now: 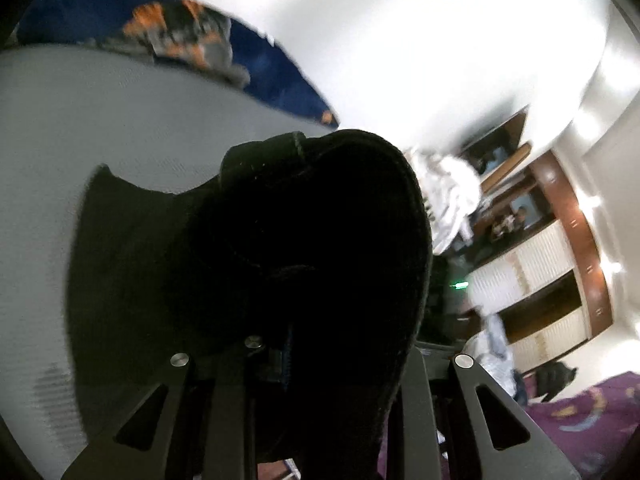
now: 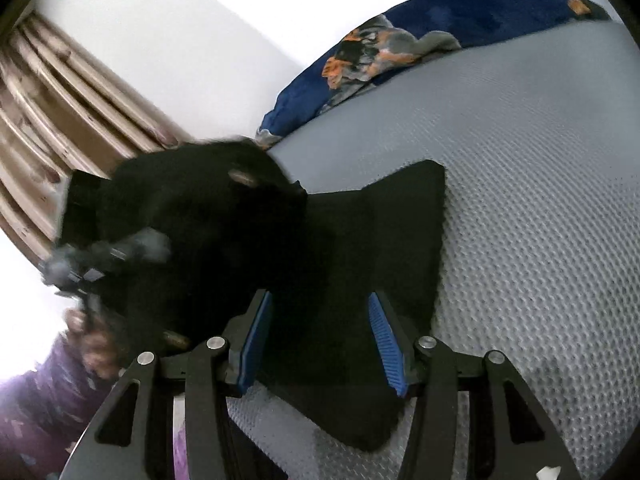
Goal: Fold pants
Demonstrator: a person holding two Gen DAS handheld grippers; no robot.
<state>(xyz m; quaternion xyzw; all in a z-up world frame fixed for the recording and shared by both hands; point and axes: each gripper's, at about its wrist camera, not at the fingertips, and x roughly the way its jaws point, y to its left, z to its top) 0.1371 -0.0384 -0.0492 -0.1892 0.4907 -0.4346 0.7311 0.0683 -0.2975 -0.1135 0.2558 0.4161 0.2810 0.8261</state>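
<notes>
Gripping a bunch of black cloth, the left hand-held gripper (image 1: 280, 360) is clenched on the pants (image 2: 360, 248), whose dark fabric swells up right in front of its camera and hides the fingertips. The right hand-held gripper (image 2: 320, 340) has its blue pads (image 2: 386, 344) standing apart on either side of the cloth. Whether they press on it cannot be told; the gap looks too wide for a firm pinch.

The pants lie partly flat on a grey textured mattress (image 2: 540, 220), with one part lifted toward the left gripper. They look soft, limp and light, likely to sag and drape between the two grips rather than hold a line. The fabric seems matte and not slippery, so a pinch at a hem or waistband edge, where the layers are thick, should hold best; mid-panel grips would probably gather loose folds.

On the flat part, a straight edge and a square corner show toward the far side of the right view. Much bare mattress lies to the right of them for laying the fold down. A blue blanket (image 2: 480, 12) with orange patches sits well apart at the bed's far edge. On the left, the curtain (image 2: 60, 120) side gives less room.
</notes>
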